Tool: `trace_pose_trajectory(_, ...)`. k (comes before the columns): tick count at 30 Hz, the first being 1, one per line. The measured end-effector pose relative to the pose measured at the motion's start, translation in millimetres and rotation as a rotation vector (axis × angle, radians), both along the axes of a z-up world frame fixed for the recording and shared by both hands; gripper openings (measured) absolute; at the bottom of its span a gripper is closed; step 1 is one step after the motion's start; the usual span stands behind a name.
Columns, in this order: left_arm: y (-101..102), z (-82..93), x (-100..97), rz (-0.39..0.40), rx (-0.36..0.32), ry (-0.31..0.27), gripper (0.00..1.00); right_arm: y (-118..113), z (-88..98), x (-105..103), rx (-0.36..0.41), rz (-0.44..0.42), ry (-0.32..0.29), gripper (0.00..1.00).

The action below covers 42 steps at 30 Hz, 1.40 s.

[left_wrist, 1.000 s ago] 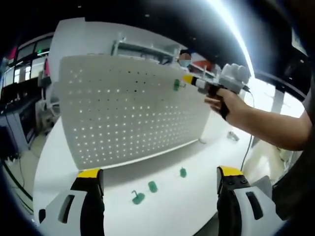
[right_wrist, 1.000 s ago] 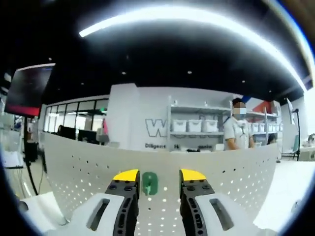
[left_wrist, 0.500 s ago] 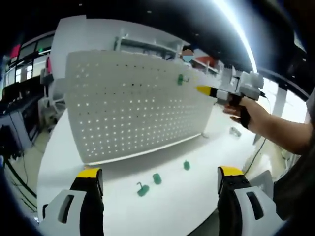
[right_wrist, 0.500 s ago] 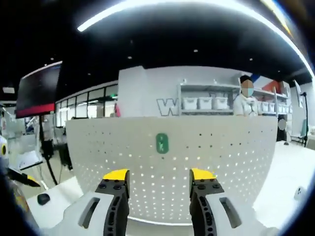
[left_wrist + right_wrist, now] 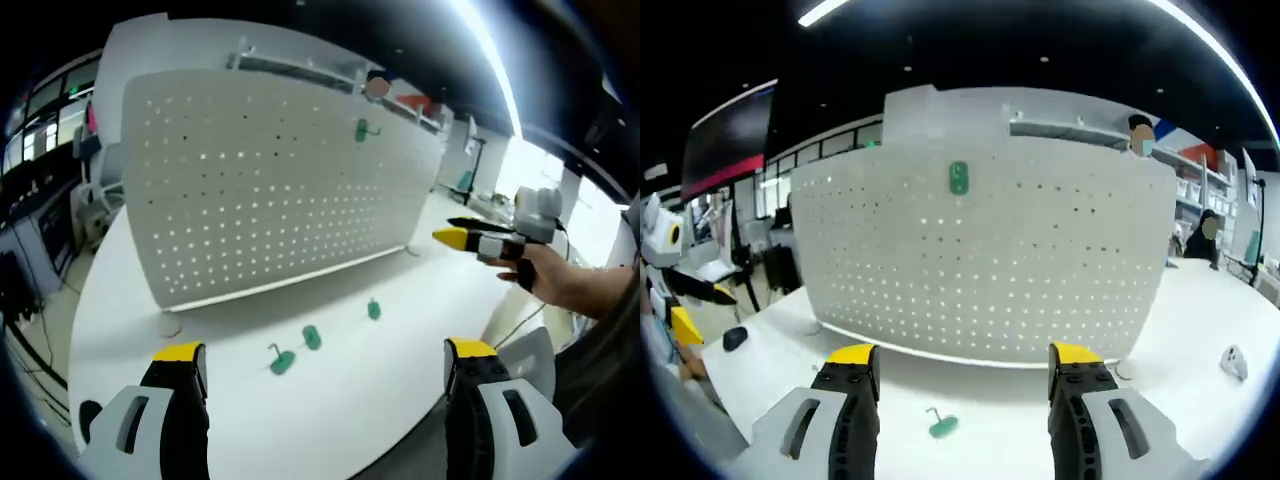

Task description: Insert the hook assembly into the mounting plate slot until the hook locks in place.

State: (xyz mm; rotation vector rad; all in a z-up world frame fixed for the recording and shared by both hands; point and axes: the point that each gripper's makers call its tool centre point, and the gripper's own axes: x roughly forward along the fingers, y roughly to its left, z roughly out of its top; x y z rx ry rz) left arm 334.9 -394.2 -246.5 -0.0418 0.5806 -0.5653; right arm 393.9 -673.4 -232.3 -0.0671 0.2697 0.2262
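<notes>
In the left gripper view, the left gripper [image 5: 325,352] has its two yellow-tipped jaws rising from the bottom edge, set wide apart with nothing between them; their lower bodies are cut off by the picture's edge. Above them the white table [image 5: 130,290] carries the upright perforated mounting plate [image 5: 250,190], and a green hook [image 5: 363,130] sits on the plate near its top edge, right of the middle. Its exact seating in the slot is too small to make out. On the table in front of the plate lie three loose green hooks [image 5: 312,338] in a rough row; their shapes are blurred. At the right the right gripper [image 5: 455,237] comes in, held by a hand [image 5: 545,280], well apart from the plate; whether its jaws are wide there cannot be told.

In the right gripper view, the left gripper's yellow tip [image 5: 685,325] shows at the left edge, partly cut off. The right gripper [image 5: 965,357] stands with jaws wide and empty. The hook [image 5: 958,178] hangs high on the plate [image 5: 990,260], and one loose hook [image 5: 942,426] lies between the jaws on the table [image 5: 1180,330].

A second ago the right gripper's jaws stood at the hook on the plate; it has since drawn back, and the hook stays on the plate.
</notes>
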Motion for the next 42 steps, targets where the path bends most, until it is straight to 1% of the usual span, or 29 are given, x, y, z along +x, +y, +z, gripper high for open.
trace_pose_trajectory(3,3,-4.5,-1.2,0.009,0.000,0.011,1.00,-11,-10.9,-18,-0.007,-0.018,0.024,0.72)
trace_pose_trajectory(4,4,-6.8,-2.0,0.010,0.000,0.018,1.00,-15,-18.4,-26,-0.019,-0.019,0.048,0.73)
trace_pose_trajectory(6,4,-12.1,-4.7,0.006,0.007,0.034,1.00,-19,-29.0,-36,-0.023,-0.013,0.079,0.73)
trace_pose_trajectory(9,3,-16.1,-7.2,0.002,0.012,0.044,1.00,-24,-39.4,-47,-0.010,-0.004,0.116,0.71)
trace_pose_trajectory(12,1,-19.3,-10.7,-0.003,0.012,0.056,1.00,-26,-43.0,-53,-0.014,0.008,0.130,0.70)
trace_pose_trajectory(15,0,-23.3,-14.3,-0.009,0.015,0.068,1.00,-22,-45.2,-57,0.001,0.037,0.143,0.68)
trace_pose_trajectory(17,-3,-27.2,-18.7,-0.020,0.013,0.087,1.00,-19,-47.4,-59,0.005,0.055,0.153,0.68)
trace_pose_trajectory(20,-5,-33.4,-25.2,-0.035,0.021,0.108,1.00,-18,-50.8,-62,0.029,0.059,0.164,0.68)
trace_pose_trajectory(23,-5,-38.6,-31.2,-0.041,0.023,0.127,1.00,-12,-57.0,-67,0.025,0.098,0.187,0.66)
trace_pose_trajectory(25,-6,-43.5,-34.6,-0.043,0.020,0.144,1.00,-6,-61.4,-67,0.042,0.134,0.201,0.62)
trace_pose_trajectory(26,-6,-45.3,-36.5,-0.043,0.017,0.153,0.99,-1,-65.1,-68,0.057,0.163,0.226,0.59)
trace_pose_trajectory(28,-7,-45.9,-37.7,-0.040,0.010,0.158,0.98,10,-64.8,-67,0.111,0.214,0.233,0.57)
trace_pose_trajectory(29,-7,-45.8,-37.7,-0.036,0.004,0.160,0.98,14,-70.6,-67,0.109,0.242,0.272,0.54)
trace_pose_trajectory(30,-7,-45.5,-37.4,-0.033,0.002,0.160,0.98,15,-74.4,-67,0.099,0.254,0.298,0.50)
trace_pose_trajectory(31,-6,-45.5,-36.8,-0.031,0.002,0.159,0.98,18,-77.4,-63,0.074,0.282,0.296,0.46)
trace_pose_trajectory(32,-6,-45.8,-36.1,-0.031,0.004,0.159,0.98,20,-80.6,-61,0.059,0.304,0.309,0.42)
trace_pose_trajectory(33,-6,-46.3,-35.0,-0.031,0.006,0.160,0.98,24,-83.5,-59,0.040,0.331,0.323,0.42)
trace_pose_trajectory(34,-6,-46.5,-34.3,-0.031,0.006,0.160,0.98,26,-83.8,-55,0.030,0.342,0.318,0.42)
trace_pose_trajectory(35,-6,-46.6,-33.7,-0.031,0.006,0.160,0.98,31,-86.0,-52,0.006,0.376,0.321,0.42)
trace_pose_trajectory(36,-6,-46.6,-33.1,-0.031,0.005,0.160,0.98,33,-87.8,-50,-0.004,0.391,0.328,0.41)
trace_pose_trajectory(37,-6,-47.0,-32.3,-0.031,0.005,0.161,0.98,36,-89.3,-47,-0.006,0.403,0.336,0.40)
trace_pose_trajectory(39,-7,-47.9,-31.4,-0.033,0.005,0.164,0.98,44,-88.1,-38,0.011,0.424,0.326,0.37)
trace_pose_trajectory(40,-7,-48.3,-31.5,-0.036,0.004,0.168,0.98,47,-88.8,-36,0.004,0.434,0.327,0.36)
trace_pose_trajectory(42,-9,-51.2,-32.5,-0.046,0.009,0.181,0.98,52,-93.8,-28,-0.059,0.478,0.326,0.35)
